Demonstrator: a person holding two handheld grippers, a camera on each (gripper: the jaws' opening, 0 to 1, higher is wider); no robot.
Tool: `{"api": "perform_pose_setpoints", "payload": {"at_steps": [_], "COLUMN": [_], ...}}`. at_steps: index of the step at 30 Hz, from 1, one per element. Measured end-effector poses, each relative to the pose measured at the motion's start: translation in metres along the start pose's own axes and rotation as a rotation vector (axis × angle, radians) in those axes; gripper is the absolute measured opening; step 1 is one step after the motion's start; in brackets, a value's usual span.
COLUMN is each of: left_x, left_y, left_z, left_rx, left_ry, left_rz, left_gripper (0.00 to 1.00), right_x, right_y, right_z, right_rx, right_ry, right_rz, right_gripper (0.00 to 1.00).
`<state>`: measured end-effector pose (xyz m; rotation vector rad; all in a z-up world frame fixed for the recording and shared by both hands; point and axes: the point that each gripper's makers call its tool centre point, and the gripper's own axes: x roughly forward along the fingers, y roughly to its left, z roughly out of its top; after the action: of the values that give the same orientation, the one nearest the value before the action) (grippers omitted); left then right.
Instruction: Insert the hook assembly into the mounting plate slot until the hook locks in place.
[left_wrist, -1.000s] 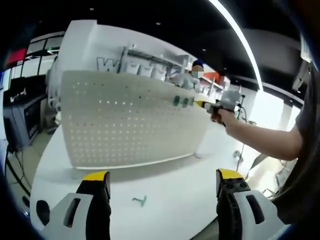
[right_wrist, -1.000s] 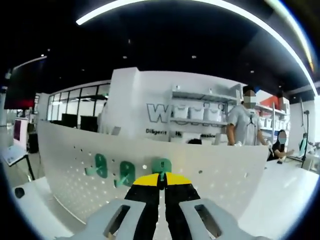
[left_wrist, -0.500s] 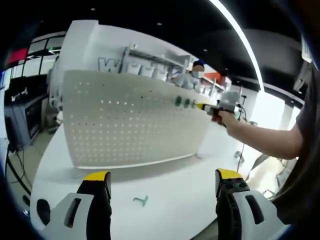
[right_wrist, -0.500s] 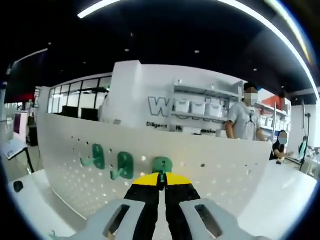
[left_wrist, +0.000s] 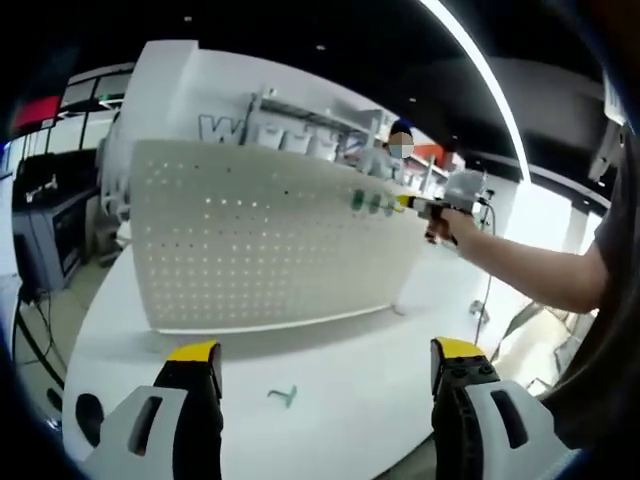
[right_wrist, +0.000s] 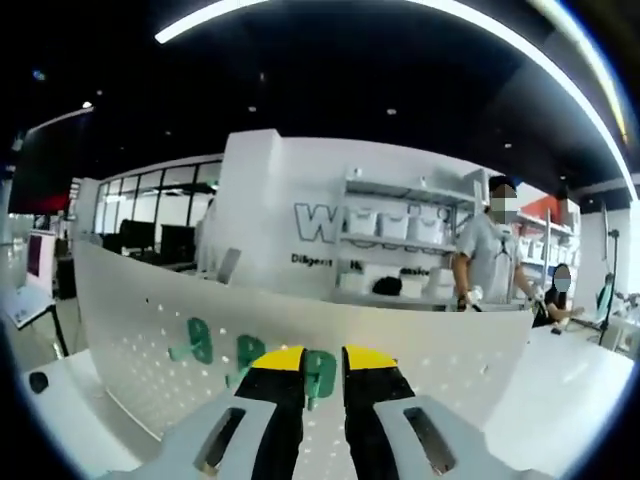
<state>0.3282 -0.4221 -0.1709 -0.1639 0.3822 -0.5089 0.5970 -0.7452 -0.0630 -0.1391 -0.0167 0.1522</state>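
Note:
A white perforated mounting plate stands upright on the white table. Three green hooks hang near its upper right: two to the left, and a third hook seen in the narrow gap of my right gripper, whose yellow-tipped jaws stand slightly apart, open. In the left gripper view the right gripper is held at the plate beside the green hooks. My left gripper is wide open low over the table, nothing between its jaws. A loose green hook lies on the table ahead of it.
The person's forearm reaches in from the right. A round dark hole is in the table at the left. Shelving with white bins and two people stand behind the plate. Desks with monitors are at far left.
The right gripper's jaws have parted and let go of the third hook, which stays on the plate. The left gripper has stayed still.

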Motion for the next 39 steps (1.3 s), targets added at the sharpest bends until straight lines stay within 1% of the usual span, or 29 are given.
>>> {"api": "perform_pose_setpoints", "payload": {"at_steps": [1, 2, 4, 6, 9, 12, 16, 20, 23, 25, 28, 32, 39], "left_x": [0.0, -0.001, -0.002, -0.002, -0.003, -0.005, -0.006, -0.007, -0.007, -0.007, -0.007, -0.007, -0.009], "left_y": [-0.001, -0.002, -0.002, -0.002, -0.004, -0.006, -0.006, -0.006, -0.005, -0.007, -0.009, -0.011, -0.011], "left_z": [0.0, 0.0, -0.001, -0.003, -0.009, -0.012, -0.016, -0.019, -0.024, -0.026, -0.026, -0.027, -0.032], "left_rx": [0.002, 0.004, 0.005, 0.003, -0.003, -0.006, -0.006, -0.007, -0.004, -0.008, -0.004, -0.001, -0.006], "left_ry": [-0.001, -0.003, -0.005, -0.002, 0.007, 0.011, 0.022, 0.026, 0.043, 0.047, 0.047, 0.047, 0.064], "left_rz": [-0.001, -0.001, -0.002, -0.002, -0.004, -0.007, -0.007, -0.007, -0.007, -0.012, -0.016, -0.02, -0.016], "left_gripper": [0.87, 0.87, 0.87, 0.87, 0.87, 0.87, 0.87, 0.87, 0.87, 0.87, 0.86, 0.86, 0.87], "right_x": [0.0, 0.004, -0.001, -0.005, -0.02, -0.031, -0.046, -0.059, -0.07, -0.075, -0.086, -0.099, -0.116], "right_y": [0.0, -0.007, -0.005, -0.003, 0.004, 0.011, 0.025, 0.033, 0.041, 0.044, 0.047, 0.06, 0.087], "right_z": [0.001, 0.001, 0.008, 0.01, 0.017, 0.018, 0.015, 0.014, 0.014, 0.013, 0.015, 0.014, 0.003], "right_rx": [-0.003, -0.024, -0.026, -0.018, -0.021, -0.014, -0.015, -0.029, -0.03, -0.029, -0.036, -0.033, -0.049], "right_ry": [-0.001, 0.002, -0.007, -0.015, -0.019, -0.018, -0.002, 0.015, 0.019, 0.023, 0.006, 0.009, 0.034], "right_rz": [0.0, 0.0, 0.004, 0.015, 0.026, 0.048, 0.101, 0.133, 0.157, 0.164, 0.16, 0.195, 0.26], "right_gripper": [0.12, 0.12, 0.12, 0.12, 0.12, 0.12, 0.12, 0.12, 0.12, 0.11, 0.11, 0.11, 0.11]}}
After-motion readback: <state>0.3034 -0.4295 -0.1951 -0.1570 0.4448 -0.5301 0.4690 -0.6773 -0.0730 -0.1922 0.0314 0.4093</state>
